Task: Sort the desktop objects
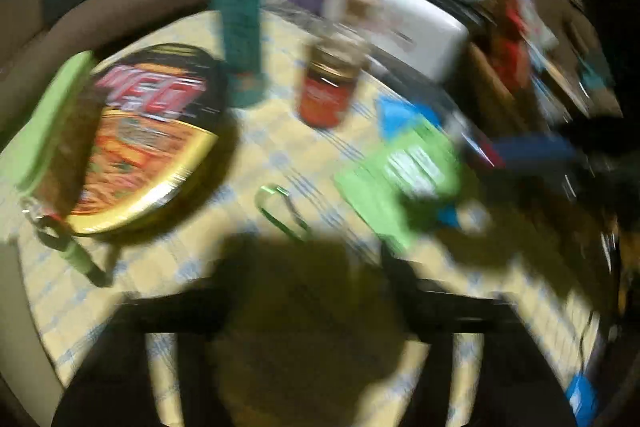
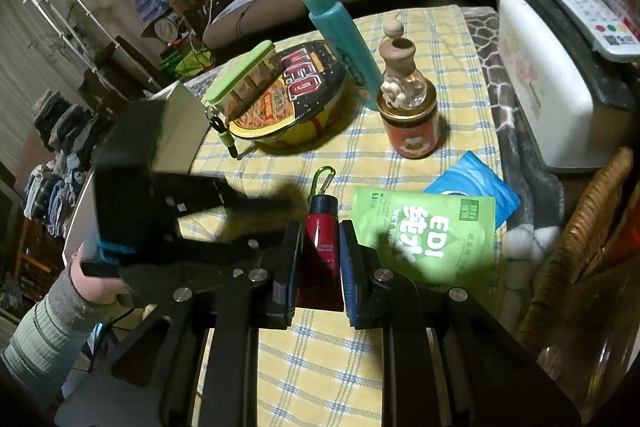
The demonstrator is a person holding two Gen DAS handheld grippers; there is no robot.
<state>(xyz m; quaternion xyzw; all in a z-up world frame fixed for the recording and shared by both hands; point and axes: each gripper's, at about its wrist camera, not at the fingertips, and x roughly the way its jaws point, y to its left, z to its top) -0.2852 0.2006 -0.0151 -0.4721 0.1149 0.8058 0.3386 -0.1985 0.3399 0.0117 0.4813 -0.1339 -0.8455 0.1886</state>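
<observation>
Gripping a small red tube (image 2: 320,239), the right gripper (image 2: 320,251) has its pads tight on both sides of it. Tube is dark red with a black cap and a green clip (image 2: 325,177) at the top end; small print on the body is too small to read. It sits low over the yellow checked cloth (image 2: 320,367), just left of a green wipes pack (image 2: 428,239), which overlaps a blue packet (image 2: 476,187).

Left gripper (image 1: 316,267) has its jaws wide apart with nothing between them; only cloth and shadow show under it. The left wrist view is heavily blurred. In the right wrist view the left gripper sits just left of the tube, held by a hand (image 2: 94,281) in a grey striped sleeve (image 2: 44,331).

Containers: a round noodle bowl (image 2: 296,107), sealed, black and gold lid with red letters, with a green-edged case (image 2: 240,79) lying across its left rim; contents of the case can't be told. A pen-like green item (image 2: 226,139) lies beside the bowl. A red jar (image 2: 412,131) with a gold lid has a small glass bottle (image 2: 402,79) with a wooden stopper standing on top. A teal spray bottle (image 2: 344,35) stands tilted behind the bowl. A white box (image 2: 544,83) stands at the right, a remote (image 2: 588,15) on top of it. A wicker basket (image 2: 576,243) is at the right edge, contents hidden.
</observation>
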